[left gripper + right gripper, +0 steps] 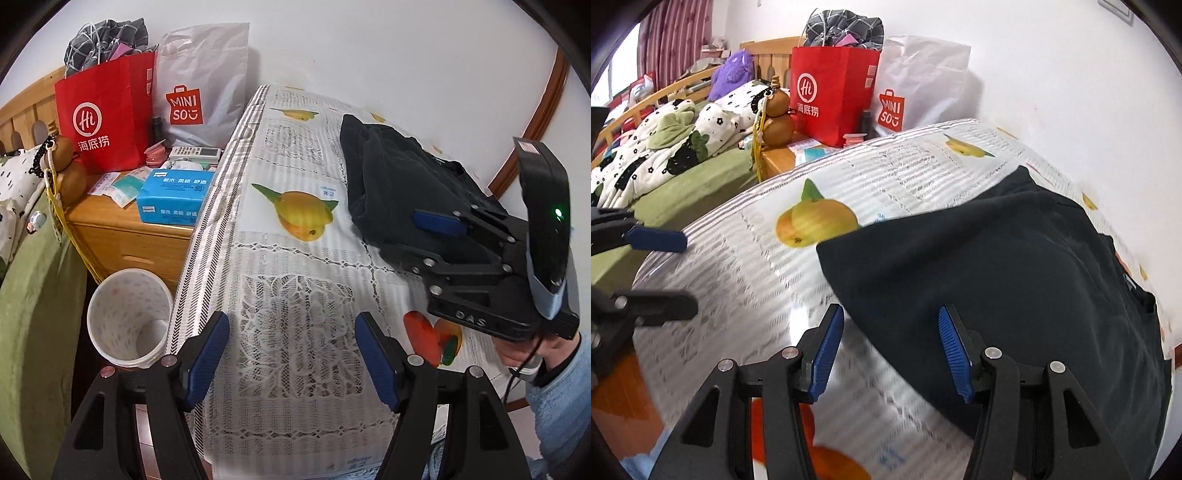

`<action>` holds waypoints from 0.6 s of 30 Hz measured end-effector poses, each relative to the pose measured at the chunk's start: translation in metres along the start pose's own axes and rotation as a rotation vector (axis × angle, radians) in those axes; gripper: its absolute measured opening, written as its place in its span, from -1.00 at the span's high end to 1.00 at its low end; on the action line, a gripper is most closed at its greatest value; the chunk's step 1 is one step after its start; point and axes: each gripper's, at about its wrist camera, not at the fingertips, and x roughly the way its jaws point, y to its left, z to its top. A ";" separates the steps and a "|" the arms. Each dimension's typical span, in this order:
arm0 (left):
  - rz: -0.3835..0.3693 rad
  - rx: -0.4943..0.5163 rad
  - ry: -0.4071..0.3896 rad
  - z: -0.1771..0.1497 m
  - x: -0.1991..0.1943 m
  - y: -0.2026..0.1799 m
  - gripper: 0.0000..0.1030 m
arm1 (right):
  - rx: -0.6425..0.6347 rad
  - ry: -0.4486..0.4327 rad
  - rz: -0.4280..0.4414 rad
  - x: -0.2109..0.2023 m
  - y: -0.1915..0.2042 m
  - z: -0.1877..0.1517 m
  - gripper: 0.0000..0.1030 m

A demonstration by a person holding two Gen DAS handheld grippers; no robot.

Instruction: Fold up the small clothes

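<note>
Right wrist view: the right gripper, black with ribbed blue pads, has its jaws apart and nothing pressed between them. It hangs over the near hem of a dark, almost black, soft fleece garment, which lies just ahead of it and a little to the right. The garment is spread loosely on a table under a white lace-patterned cloth printed with yellow fruit. It fills the table's far right part, against the white wall, and its long axis runs from the near right edge away toward the far right corner.

In the left wrist view, the left gripper, of the same make, also has its jaws apart and empty. It hangs over bare cloth near the table's near left edge, well apart from the garment, which lies ahead and to its right.

The right gripper is clearly the nearer, almost on the fabric. The left would likely have to cross rightward over the cloth to reach the hem's other end.
</note>
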 end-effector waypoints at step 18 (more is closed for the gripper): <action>-0.022 0.062 0.021 0.008 0.013 -0.038 -0.33 | 0.291 -0.210 0.068 -0.035 -0.072 0.032 0.72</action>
